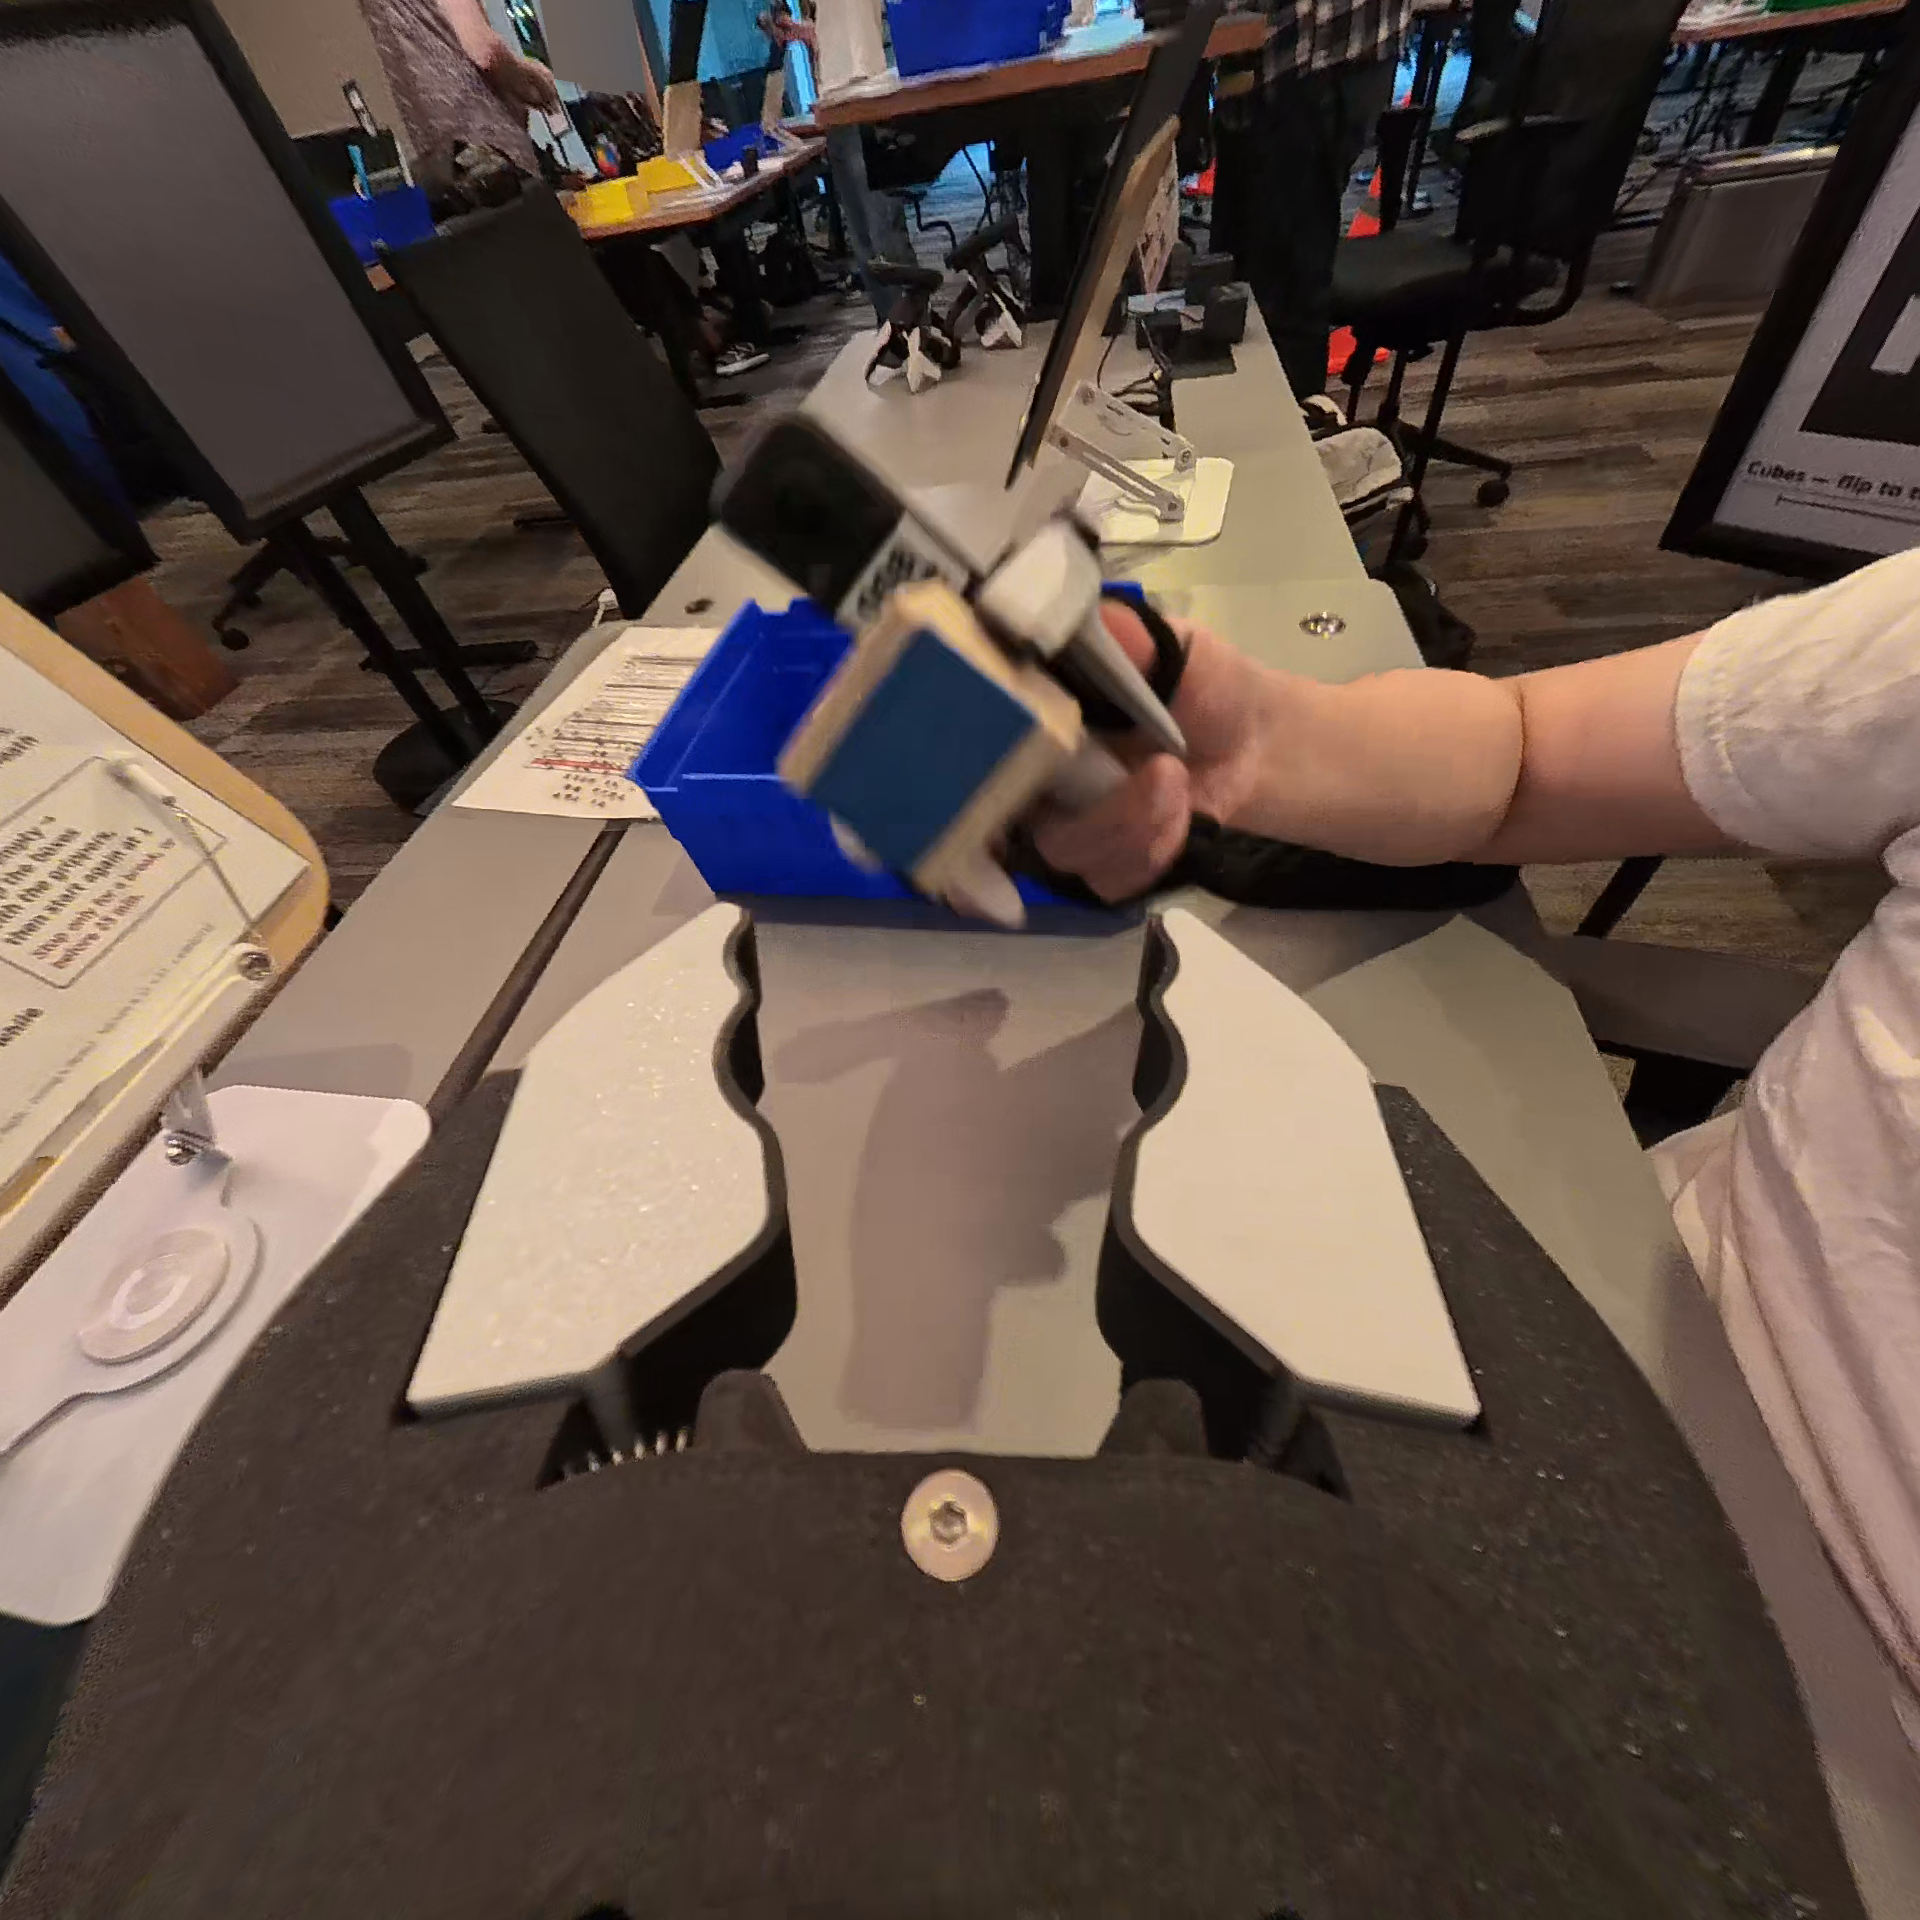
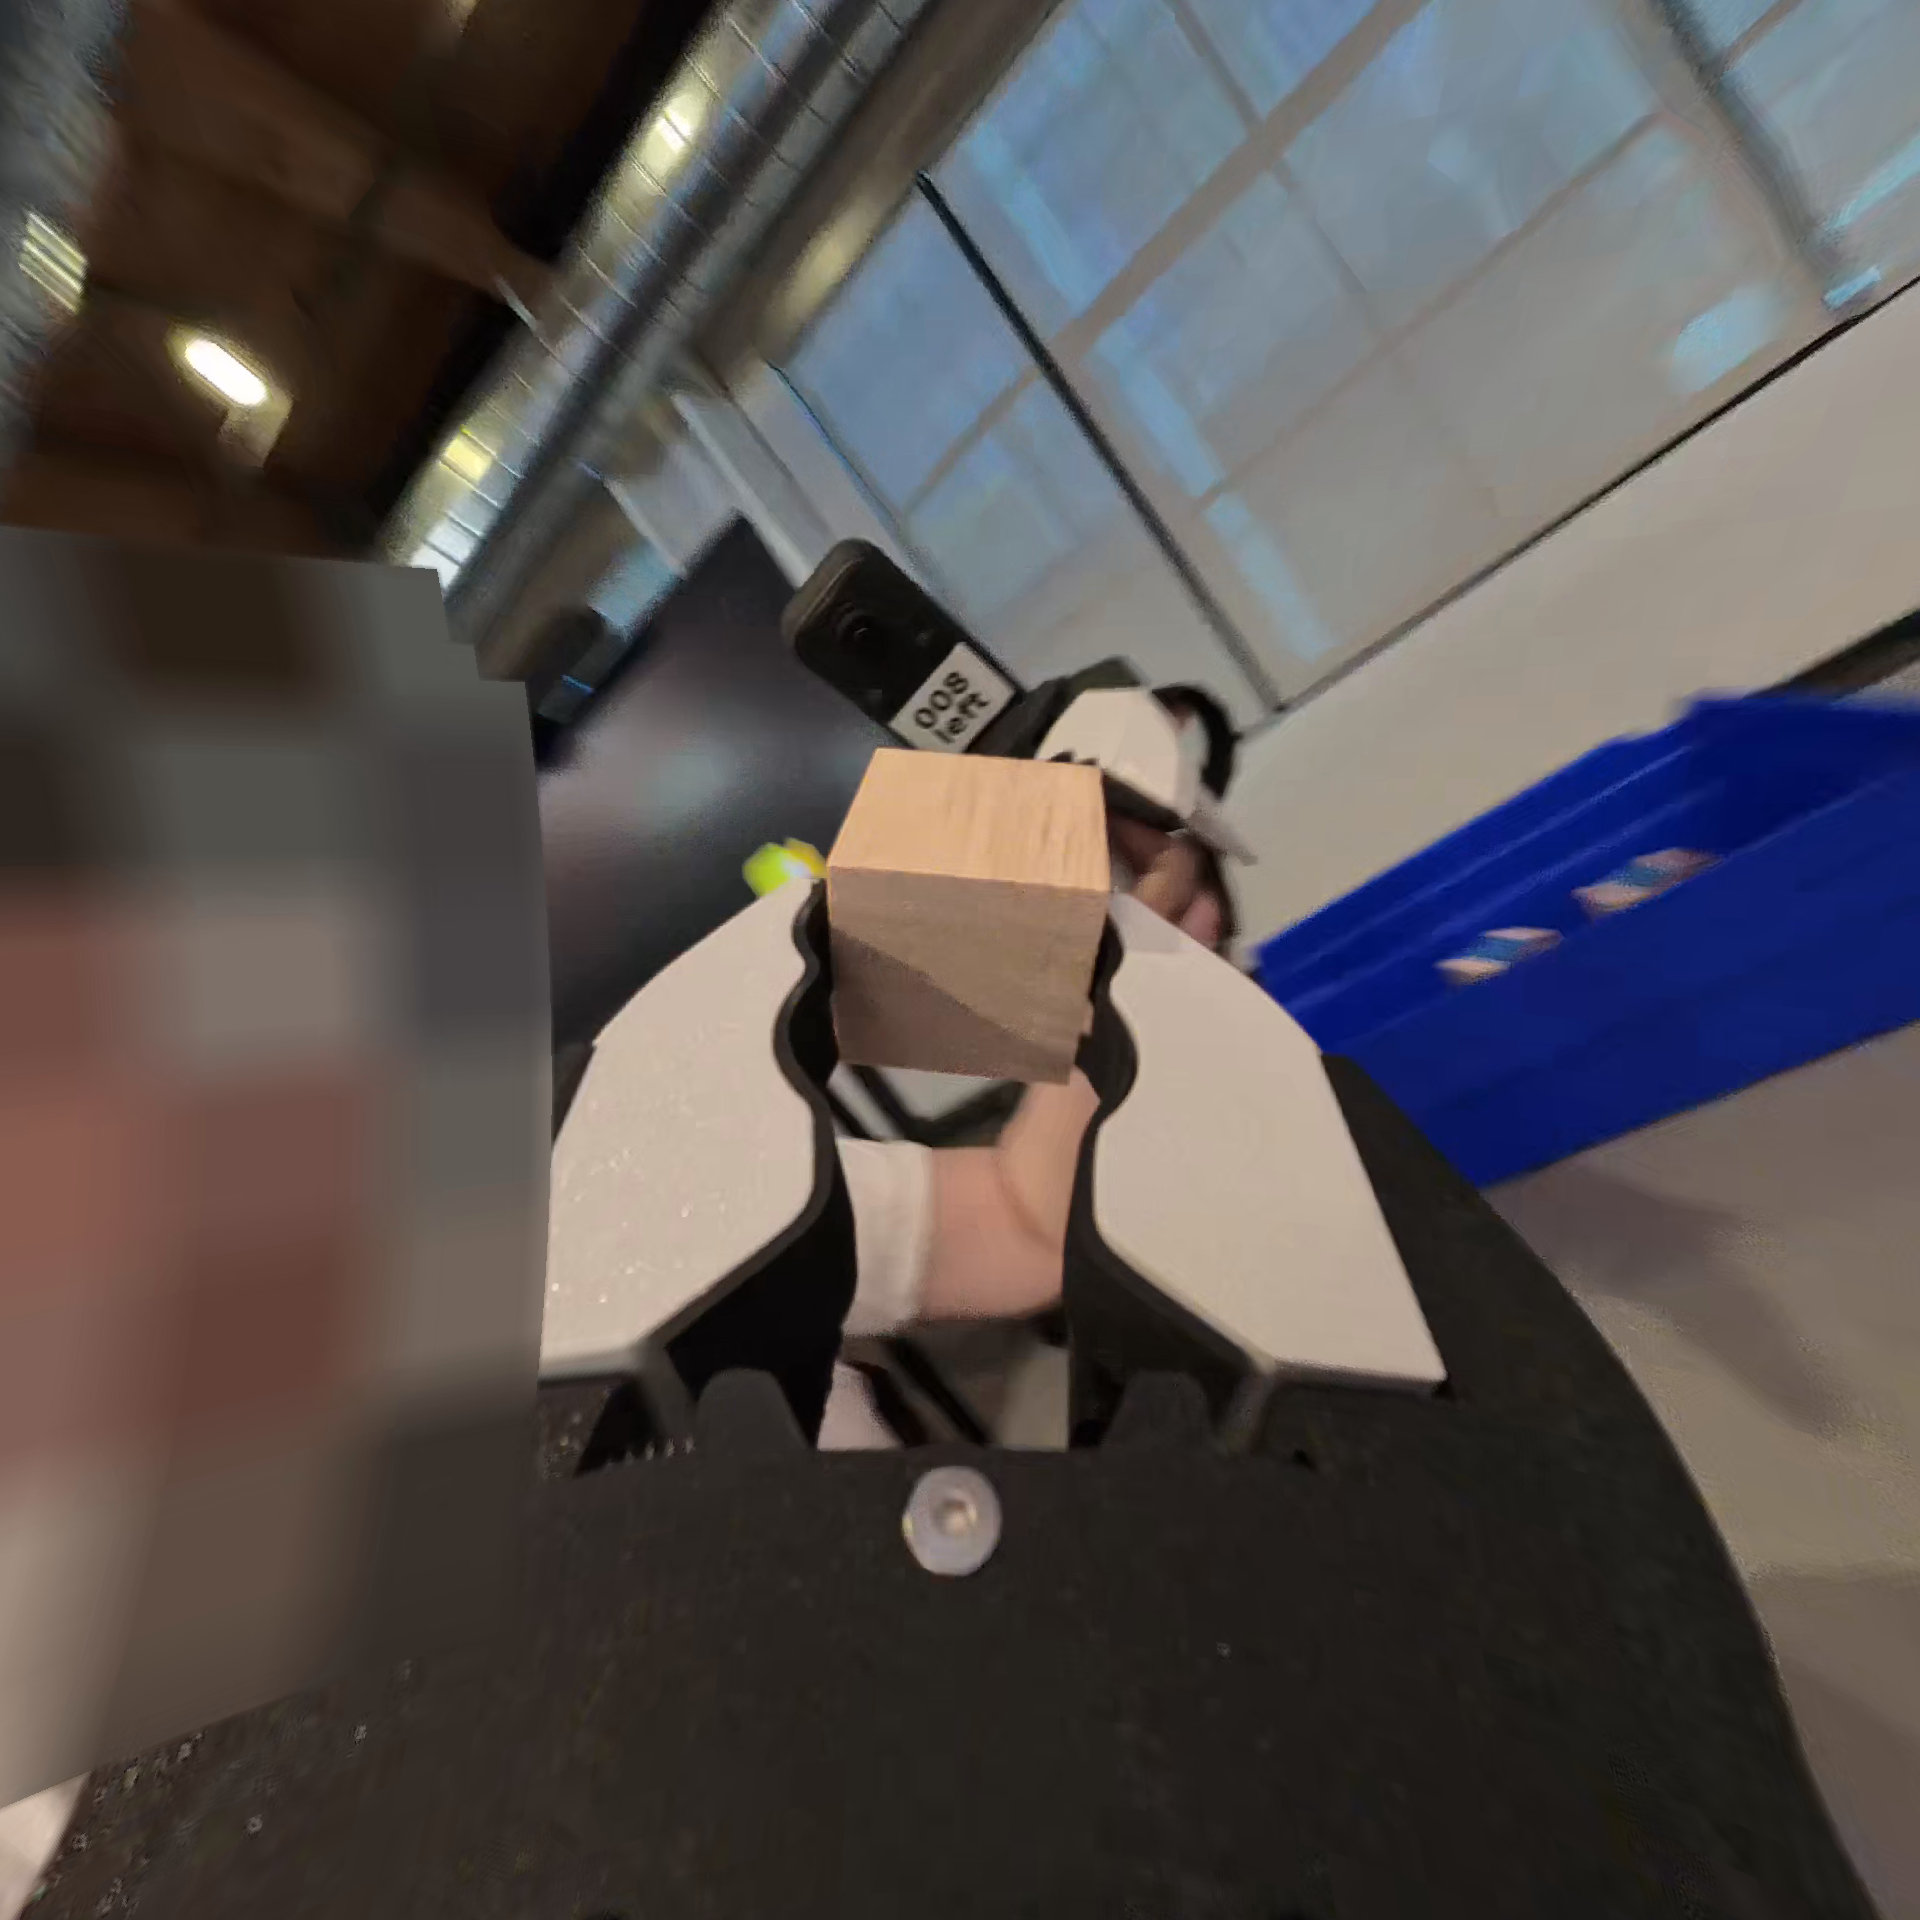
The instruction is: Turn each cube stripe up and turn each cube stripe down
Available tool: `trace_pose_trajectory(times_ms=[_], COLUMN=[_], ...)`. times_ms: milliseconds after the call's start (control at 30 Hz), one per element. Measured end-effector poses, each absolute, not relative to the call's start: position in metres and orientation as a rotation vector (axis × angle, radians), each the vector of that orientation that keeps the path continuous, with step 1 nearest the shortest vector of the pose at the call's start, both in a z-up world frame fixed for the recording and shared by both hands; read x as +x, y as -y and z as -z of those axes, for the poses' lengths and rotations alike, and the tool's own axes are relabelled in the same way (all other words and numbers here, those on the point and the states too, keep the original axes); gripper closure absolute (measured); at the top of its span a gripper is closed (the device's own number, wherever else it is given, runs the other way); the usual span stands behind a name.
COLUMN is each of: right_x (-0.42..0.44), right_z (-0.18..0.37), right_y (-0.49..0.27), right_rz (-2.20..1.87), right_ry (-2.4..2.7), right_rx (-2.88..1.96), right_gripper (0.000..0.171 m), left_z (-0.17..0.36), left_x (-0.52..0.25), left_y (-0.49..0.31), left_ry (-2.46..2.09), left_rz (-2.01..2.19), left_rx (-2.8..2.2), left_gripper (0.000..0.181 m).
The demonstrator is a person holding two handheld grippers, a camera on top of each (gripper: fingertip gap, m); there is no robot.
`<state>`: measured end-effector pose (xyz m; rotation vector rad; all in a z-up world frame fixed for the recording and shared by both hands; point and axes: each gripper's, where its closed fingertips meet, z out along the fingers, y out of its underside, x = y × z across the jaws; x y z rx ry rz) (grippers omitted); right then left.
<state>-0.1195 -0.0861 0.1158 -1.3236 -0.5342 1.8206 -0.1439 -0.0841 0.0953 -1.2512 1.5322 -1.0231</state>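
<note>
On my right wrist feed, the right tool is clenched on a pale wooden cube, pinched between the tips of the two grey fingers. The faces turned toward the camera are bare wood, and the cube sits upright between the tips, lifted clear of the grey bench. To its right and farther off lies the open blue plastic bin, with a few more blue-striped cubes lying inside it.

From my left wrist feed, the left tool stands released, its grey fingers spread with only bare bench showing between them. Just ahead of its tips the right tool is held up in a person's bare hand, tilted so that the cube faces me with its blue-painted side; wood edges frame the blue. The cube hangs above the near edge of the blue bin, apart from the left tool's tips. A printed sheet of paper lies on the bench to the left of the bin.
</note>
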Motion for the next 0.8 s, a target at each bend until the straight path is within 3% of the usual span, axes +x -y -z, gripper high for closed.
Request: trace_pose_trajectory(times_ms=[33, 167, 267, 533, 800], right_x=[-0.101, 0.032, 0.157, 0.215, 0.22], right_z=[-0.122, -0.106, -0.054, 0.076, 0.135], right_y=[0.083, 0.04, 0.021, 0.005, 0.001], right_rz=[-1.654, -0.752, -0.296, -0.166, 0.002], right_ry=[0.589, 0.466, 0.111, -0.112, -0.167], right_rx=[-1.374, -1.732, -2.033, -2.543, -2.803], right_gripper=[0.125, 0.125, 0.125, 0.125, 0.125], left_z=[-0.102, -0.133, -0.148, -0.129, -0.106], left_x=[-0.148, -0.164, -0.176, -0.171, -0.163], left_y=[0.084, 0.088, 0.098, 0.096, 0.095], left_ry=[-1.507, -1.353, -1.29, -1.386, -1.497], left_rz=[1.035, 1.19, 1.331, 1.238, 1.137], left_rx=[-1.242, -1.168, -1.034, -1.106, -1.205], left_gripper=[0.109, 0.113, 0.12, 0.132, 0.139])
